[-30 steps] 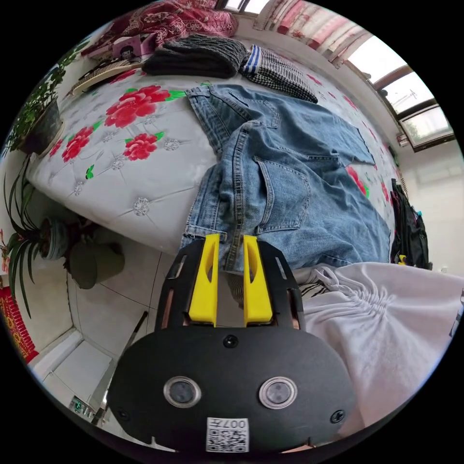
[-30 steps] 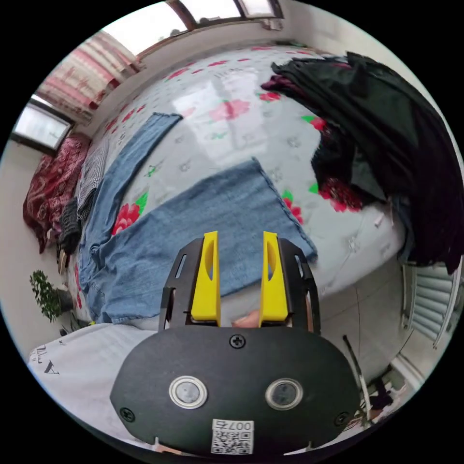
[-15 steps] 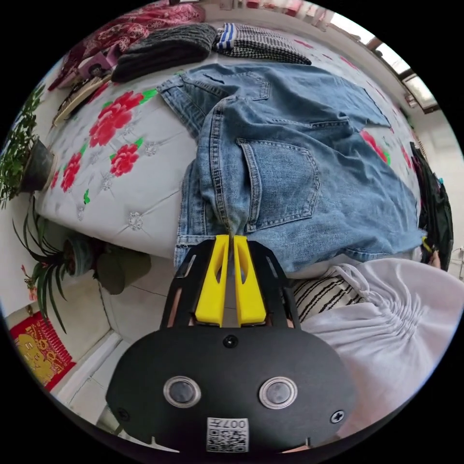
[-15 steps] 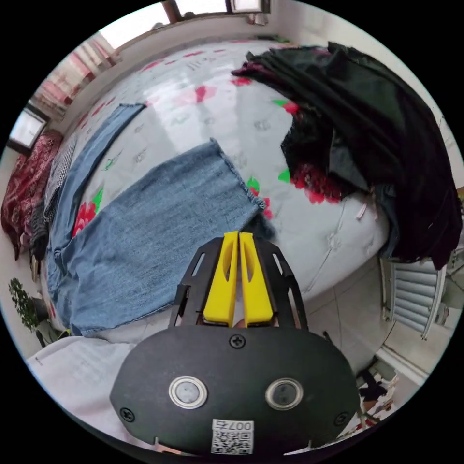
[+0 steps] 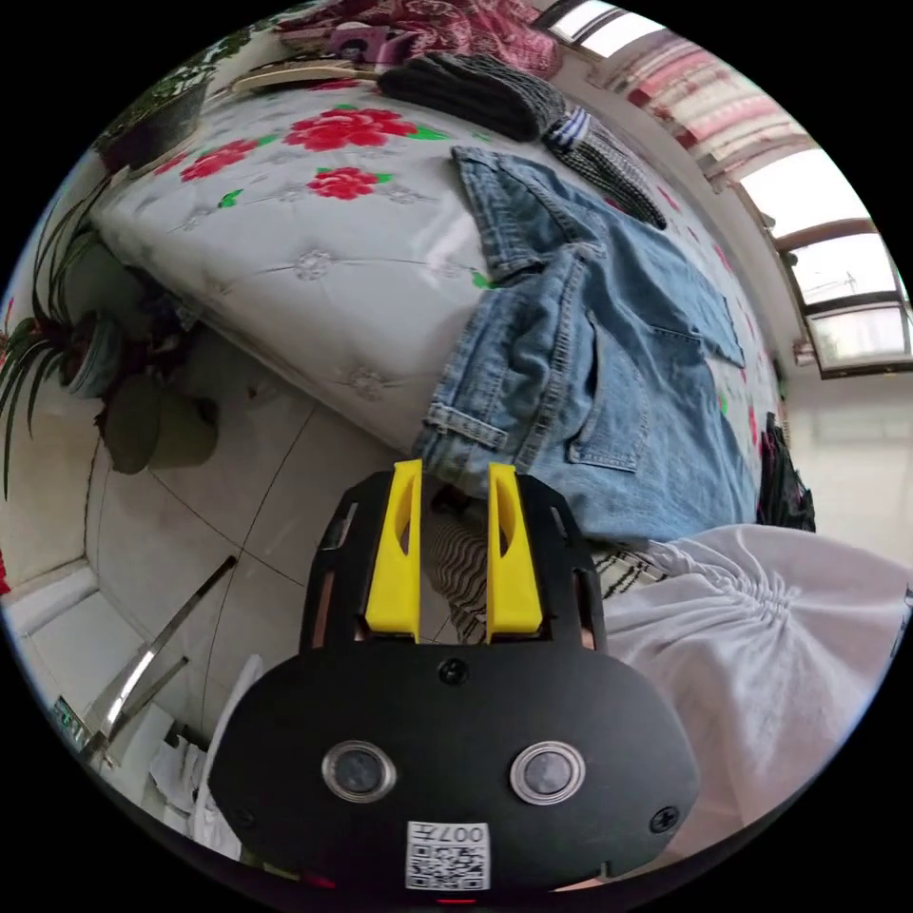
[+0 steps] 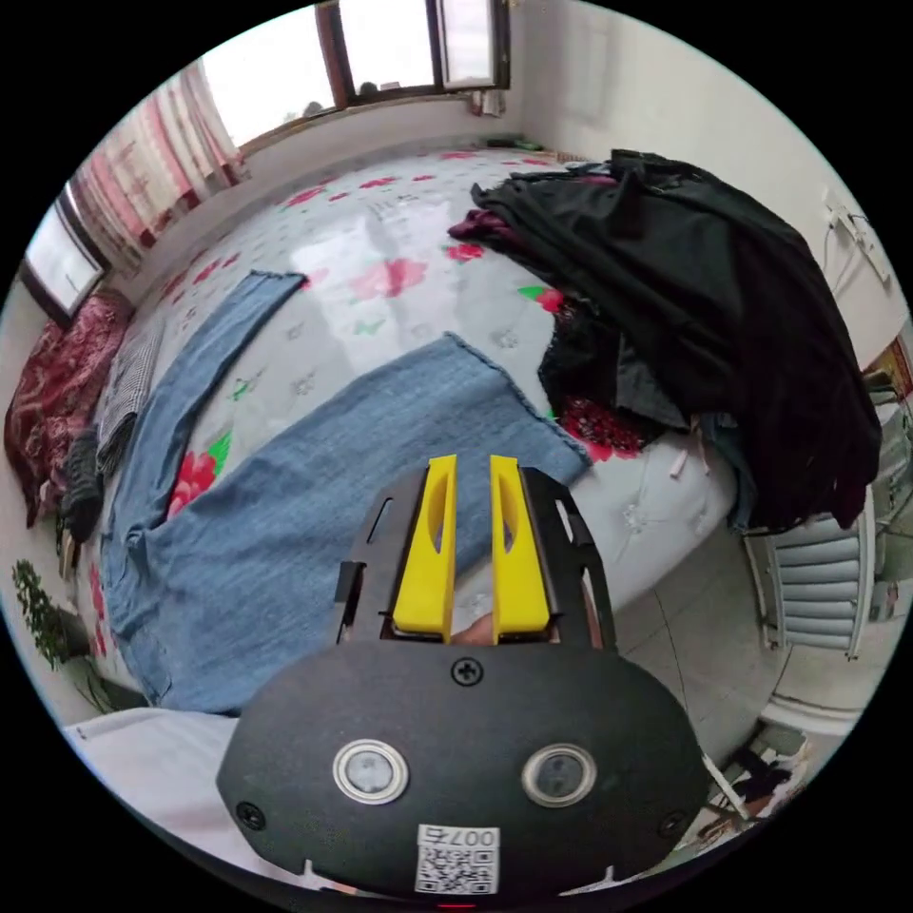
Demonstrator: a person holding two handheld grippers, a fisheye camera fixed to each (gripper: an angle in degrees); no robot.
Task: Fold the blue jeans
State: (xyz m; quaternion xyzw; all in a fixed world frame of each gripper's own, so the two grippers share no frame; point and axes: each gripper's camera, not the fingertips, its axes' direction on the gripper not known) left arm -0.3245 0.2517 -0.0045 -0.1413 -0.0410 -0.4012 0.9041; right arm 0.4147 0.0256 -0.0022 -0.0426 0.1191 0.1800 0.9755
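Both tongs have let go since half a second ago, when each pair of yellow jaws was pressed together at the denim. Now the left gripper (image 5: 455,468) stands with its jaws apart and nothing between them, just below the waistband of the blue denim jeans (image 5: 609,380), which hangs over the edge of the bed; behind the gap a piece of black-and-white striped cloth (image 5: 455,571) shows. The right gripper (image 6: 473,463) is also released, its jaws a little apart and empty, above the near leg of the jeans (image 6: 380,456), whose frayed hem now lies flat on the bed and not gathered at the jaws as before. The jeans lie spread on the white quilted bed cover with red flowers (image 5: 314,238), waist toward the left gripper, the two legs opened in a V in the right gripper view. Beside the near hem is a heap of black clothes (image 6: 704,323). Beyond the waist lie a folded dark grey knitted garment (image 5: 475,90) and a black-and-white checked cloth (image 5: 609,171). White gathered fabric of the person's clothing (image 5: 761,647) is at the right of the left gripper view.
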